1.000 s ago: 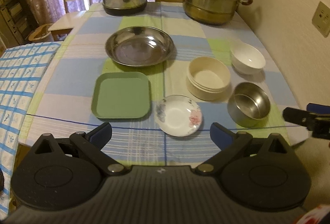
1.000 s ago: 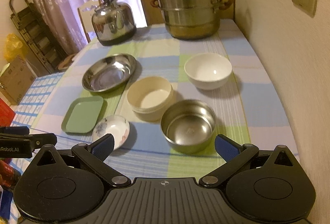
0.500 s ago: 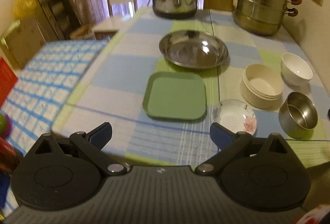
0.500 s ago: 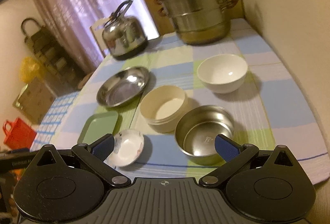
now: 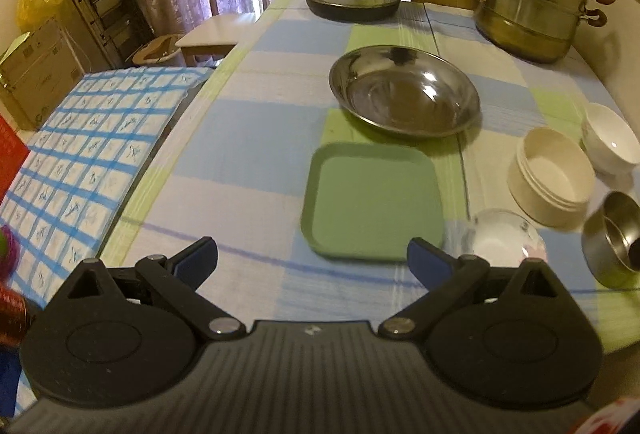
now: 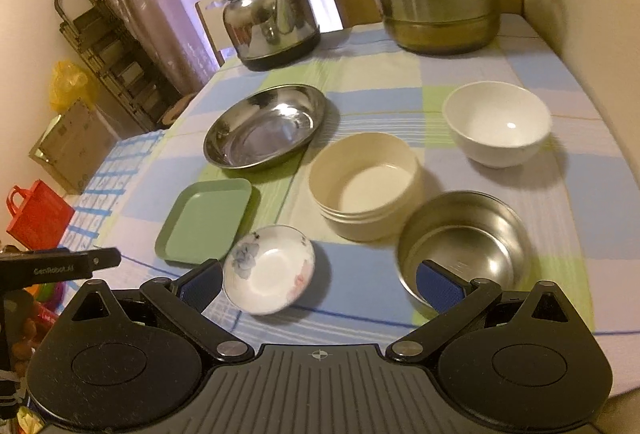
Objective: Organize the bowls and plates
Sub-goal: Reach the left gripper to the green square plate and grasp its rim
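With both my left gripper (image 5: 312,260) and right gripper (image 6: 320,284) spread wide and empty, I eye the small floral saucer (image 6: 269,269) at the table's near edge: light, glazed, slippery, breakable, best pinched by its rim.

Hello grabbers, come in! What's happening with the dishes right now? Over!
Left gripper open, empty, near the green plate. Right gripper open, empty, between flower saucer and steel bowl. Nothing stacked yet. Nothing in the way.

Left tongs (image 5: 312,260) and right tongs (image 6: 320,280) both gape wide.
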Demonstrator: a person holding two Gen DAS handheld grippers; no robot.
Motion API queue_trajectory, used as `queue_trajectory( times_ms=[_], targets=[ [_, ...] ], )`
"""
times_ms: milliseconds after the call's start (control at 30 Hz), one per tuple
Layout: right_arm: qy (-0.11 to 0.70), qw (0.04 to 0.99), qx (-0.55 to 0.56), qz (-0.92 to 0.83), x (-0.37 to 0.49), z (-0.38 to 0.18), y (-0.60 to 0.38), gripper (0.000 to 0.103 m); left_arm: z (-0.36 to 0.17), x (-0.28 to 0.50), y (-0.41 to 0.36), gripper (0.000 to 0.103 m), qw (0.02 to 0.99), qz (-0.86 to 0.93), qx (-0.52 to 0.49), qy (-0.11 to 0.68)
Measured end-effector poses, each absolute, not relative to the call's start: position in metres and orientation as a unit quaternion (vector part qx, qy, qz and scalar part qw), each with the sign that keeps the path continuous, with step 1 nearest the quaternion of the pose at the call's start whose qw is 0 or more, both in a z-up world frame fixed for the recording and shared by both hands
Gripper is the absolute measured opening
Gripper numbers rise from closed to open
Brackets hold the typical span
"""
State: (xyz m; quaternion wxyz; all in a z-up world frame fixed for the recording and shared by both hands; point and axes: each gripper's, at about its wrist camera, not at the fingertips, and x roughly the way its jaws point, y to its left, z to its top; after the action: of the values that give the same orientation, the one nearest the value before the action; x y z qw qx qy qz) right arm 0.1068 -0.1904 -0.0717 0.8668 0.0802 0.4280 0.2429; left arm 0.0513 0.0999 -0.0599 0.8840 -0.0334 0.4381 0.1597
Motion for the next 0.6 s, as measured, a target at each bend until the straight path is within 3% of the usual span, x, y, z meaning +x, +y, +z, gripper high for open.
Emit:
queue_trajectory(
  times_ms=[267,333,467,600],
  targets=[
    [0.450,0.856,0.042,0.252,0.139,-0.090,-0.126,0.101,-0.087,0.093,0.144,0.088,0.873,0.125,-0.066,0.466],
    [0.454,0.853,0.041,0.254,0.149,-0.096,-0.111,0.089,-0.093,0.098,0.150,0.083,0.873,0.120,-0.063,0.468],
    [0.458,0.849,0.046,0.260,0.162,-0.105,-0.088,0.083,-0.103,0.108,0.153,0.072,0.873,0.102,-0.045,0.475],
    [0.460,0.848,0.051,0.259,0.173,-0.115,-0.067,0.067,-0.114,0.118,0.155,0.057,0.869,0.083,-0.034,0.486]
  ],
)
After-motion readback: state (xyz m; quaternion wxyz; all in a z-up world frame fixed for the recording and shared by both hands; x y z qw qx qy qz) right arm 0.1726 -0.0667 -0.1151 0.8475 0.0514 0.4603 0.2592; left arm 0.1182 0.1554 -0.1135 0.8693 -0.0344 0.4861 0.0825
